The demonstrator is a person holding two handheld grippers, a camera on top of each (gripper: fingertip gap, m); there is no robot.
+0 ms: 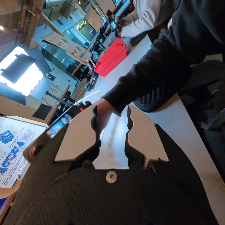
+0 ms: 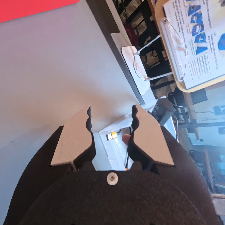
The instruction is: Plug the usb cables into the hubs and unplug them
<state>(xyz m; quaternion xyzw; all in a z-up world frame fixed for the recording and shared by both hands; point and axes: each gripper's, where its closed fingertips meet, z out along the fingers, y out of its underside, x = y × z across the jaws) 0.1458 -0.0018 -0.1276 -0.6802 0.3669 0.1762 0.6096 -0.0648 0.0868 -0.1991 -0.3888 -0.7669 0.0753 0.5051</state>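
In the right wrist view a USB plug with an orange shell (image 2: 111, 136) lies loose on a white sheet (image 2: 113, 153), its black cable (image 2: 127, 160) running back under the gripper. My right gripper (image 2: 111, 108) is open and empty, held above the plug. A fingertip (image 2: 126, 138) shows beside the right finger. A grey USB hub (image 2: 163, 112) with dark ports stands just past the right finger. My left gripper (image 1: 112, 107) is open and empty over the white table (image 1: 170, 124), tilted. No cable or hub shows in the left wrist view.
A person's hand (image 1: 103, 113) and dark sleeve (image 1: 152, 75) reach across just beyond the left fingers. A red bin (image 1: 109, 59) sits farther back; it also shows in the right wrist view (image 2: 30, 8). An instruction sheet on a wooden stand (image 2: 194, 42) rises at the table edge, above a white base plate (image 2: 136, 69). Left tips to right tips: about 25 centimeters.
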